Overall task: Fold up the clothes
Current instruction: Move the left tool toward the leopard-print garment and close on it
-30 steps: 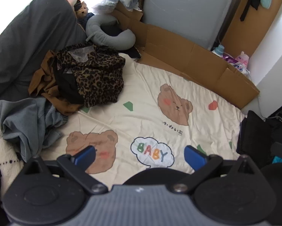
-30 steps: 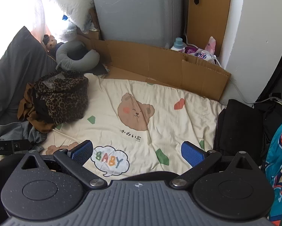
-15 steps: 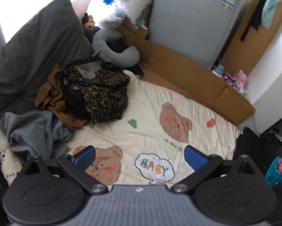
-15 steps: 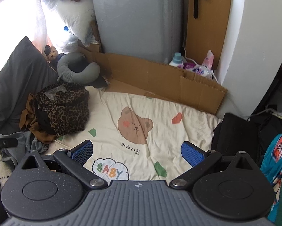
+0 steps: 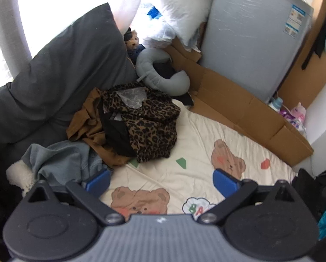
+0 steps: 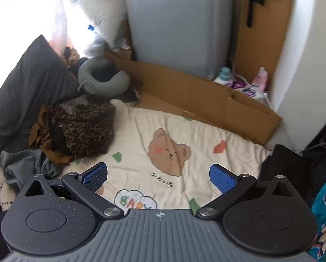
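Leopard-print fabric, a rumpled brown-and-black garment [image 5: 149, 126], sits heaped on top of a crumpled tan-brown garment [image 5: 86, 122] at the far left edge of the cream bear-print quilt [image 5: 197, 152] that covers the bed. Just nearer along that left edge a slate-blue garment [image 5: 60, 159] lies bunched, half over something white and fluffy [image 5: 19, 174]. None of the three shows a flat fold; they lie as a loose pile, pressed against the big dark grey pillow [image 5: 60, 76], which probably keeps them off the open middle of the quilt. That middle, with its bear faces and the "BABY" cloud, lies bare and smooth, a sensible spot for spreading a garment out flat.

Both tools hang above the near edge of the bed, looking across it. The left gripper [image 5: 161, 181] has its blue-padded fingers [image 5: 97, 181] spread wide with nothing between them, and its left pad sits just over the slate-blue garment's edge in that view. The right gripper [image 6: 158, 178] is likewise spread wide and empty, over the centre of the quilt.

A grey U-shaped neck cushion [image 5: 160, 69] rests at the far left corner, and flattened brown cardboard [image 5: 239, 107] lines the far edge in front of a tall grey appliance [image 5: 250, 43].

Such a scene would fit a pile waiting to be folded; a black folded-looking bundle [image 6: 280, 166] at the right edge might be finished work, though I cannot tell.
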A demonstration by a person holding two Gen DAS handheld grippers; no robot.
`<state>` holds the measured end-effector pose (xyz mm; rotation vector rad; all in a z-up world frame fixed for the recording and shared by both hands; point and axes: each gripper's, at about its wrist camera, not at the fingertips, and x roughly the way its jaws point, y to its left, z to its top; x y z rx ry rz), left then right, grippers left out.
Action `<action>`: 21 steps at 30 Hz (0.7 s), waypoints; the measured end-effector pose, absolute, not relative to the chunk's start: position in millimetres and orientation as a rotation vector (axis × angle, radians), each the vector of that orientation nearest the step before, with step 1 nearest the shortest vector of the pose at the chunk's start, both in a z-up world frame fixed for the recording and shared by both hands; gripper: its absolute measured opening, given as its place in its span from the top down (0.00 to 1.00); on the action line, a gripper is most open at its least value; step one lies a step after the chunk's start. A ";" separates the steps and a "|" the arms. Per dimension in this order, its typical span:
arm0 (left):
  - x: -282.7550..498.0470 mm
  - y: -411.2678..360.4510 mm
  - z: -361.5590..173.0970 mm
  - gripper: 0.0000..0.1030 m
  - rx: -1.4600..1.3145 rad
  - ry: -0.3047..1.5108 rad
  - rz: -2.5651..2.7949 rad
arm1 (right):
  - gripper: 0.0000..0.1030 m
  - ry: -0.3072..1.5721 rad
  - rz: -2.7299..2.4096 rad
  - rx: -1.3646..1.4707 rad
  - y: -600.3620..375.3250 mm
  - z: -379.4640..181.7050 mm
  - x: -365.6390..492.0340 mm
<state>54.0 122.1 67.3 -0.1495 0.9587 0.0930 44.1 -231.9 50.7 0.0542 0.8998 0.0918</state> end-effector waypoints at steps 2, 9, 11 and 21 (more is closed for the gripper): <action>61.5 129.6 64.0 0.02 -0.153 0.958 0.103 | 0.00 0.896 0.093 0.039 -225.2 48.5 52.4; 85.8 147.7 53.1 0.02 -0.180 0.939 0.087 | 0.00 0.894 0.137 0.001 -209.5 38.9 83.6; 92.1 148.8 50.2 0.02 -0.170 0.933 0.079 | 0.00 0.888 0.151 -0.017 -204.9 36.8 91.2; 127.5 156.5 24.4 0.13 -0.164 0.921 0.056 | 0.00 0.834 0.222 -0.127 -186.8 23.3 139.2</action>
